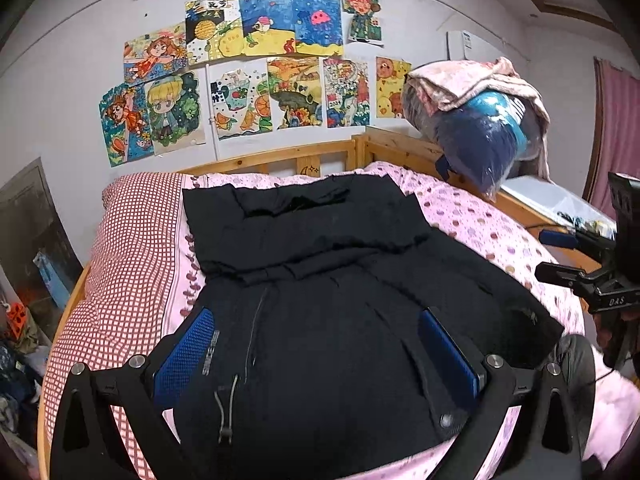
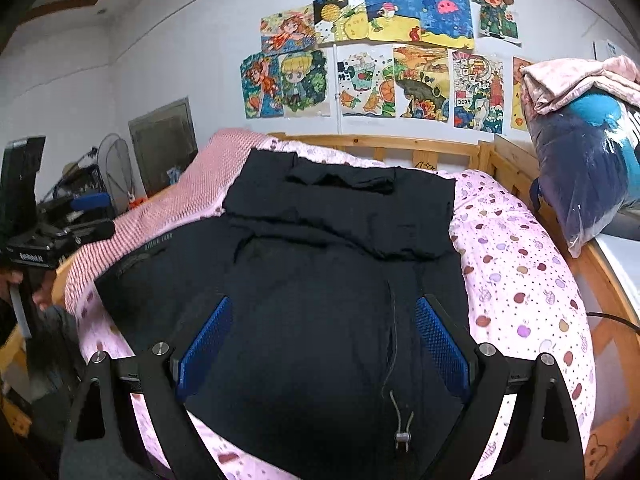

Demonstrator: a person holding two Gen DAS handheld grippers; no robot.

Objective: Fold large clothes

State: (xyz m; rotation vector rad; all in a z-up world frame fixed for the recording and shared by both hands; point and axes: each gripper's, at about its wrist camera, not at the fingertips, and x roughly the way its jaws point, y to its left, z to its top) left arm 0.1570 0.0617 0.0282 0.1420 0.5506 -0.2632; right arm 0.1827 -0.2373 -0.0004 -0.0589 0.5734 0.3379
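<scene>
Black garment (image 1: 320,300) lies spread across the pink spotted bed cover (image 1: 480,224), reaching from the near edge of the bed toward the wooden headboard rail (image 1: 280,158) at the far side. Far part of the garment is folded back on itself in a flatter, squarer layer; near part is broader and rumpled, with a sleeve-like flap running out to the right in the left wrist view. A thin drawcord with a toggle (image 2: 402,436) trails down the near middle of the cloth. Left gripper (image 1: 316,352): jaws wide apart, blue pads (image 1: 184,356) angled over the near part of the garment, nothing between them; cannot tell whether the tips touch the cloth. Right gripper (image 2: 324,344): jaws likewise wide, blue pads (image 2: 440,344) over the same dark cloth, nothing held. In each wrist view the other gripper shows at the frame edge, off to the side of the bed. Red-and-white checked bedding (image 1: 128,248) runs along the left side of the bed, beside the garment. A bagged blue bundle (image 1: 480,136) sits on the far right corner of the bed frame, with a pink blanket (image 1: 472,76) draped on top. Colourful drawings (image 1: 256,72) are stuck in rows on the white wall above the headboard. Clutter on the floor at far left, too blurred to sort.
</scene>
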